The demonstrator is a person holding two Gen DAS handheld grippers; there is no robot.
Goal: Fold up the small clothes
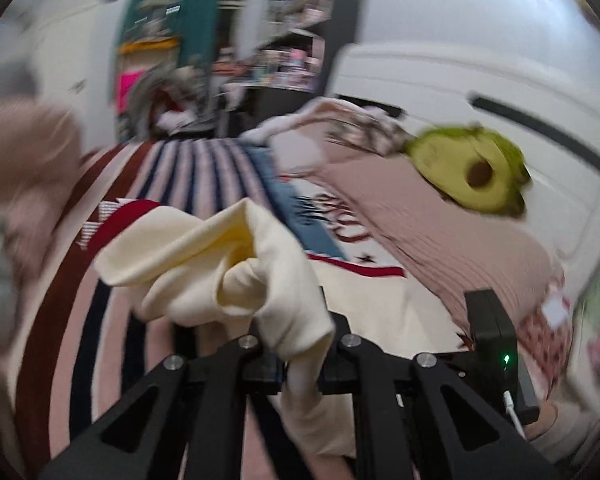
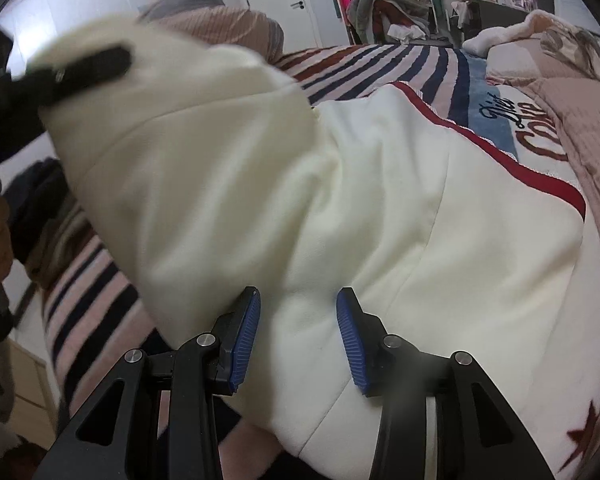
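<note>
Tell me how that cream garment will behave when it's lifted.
Probably floppy: the cream garment bunches and droops from the shut left gripper. Likely light, since one pinch carries the fold. It looks soft, so it may sag unevenly.

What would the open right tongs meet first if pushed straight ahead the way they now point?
Most likely the cream garment: it fills the view directly ahead of the right tongs, whose blue pads stand apart, over the striped bedcover. The gap remaining is unclear.

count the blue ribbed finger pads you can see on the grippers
2. Both are on the open right gripper: one pad left, one right, over the cream fleece garment. The left gripper's pads are hidden by fabric.
</note>
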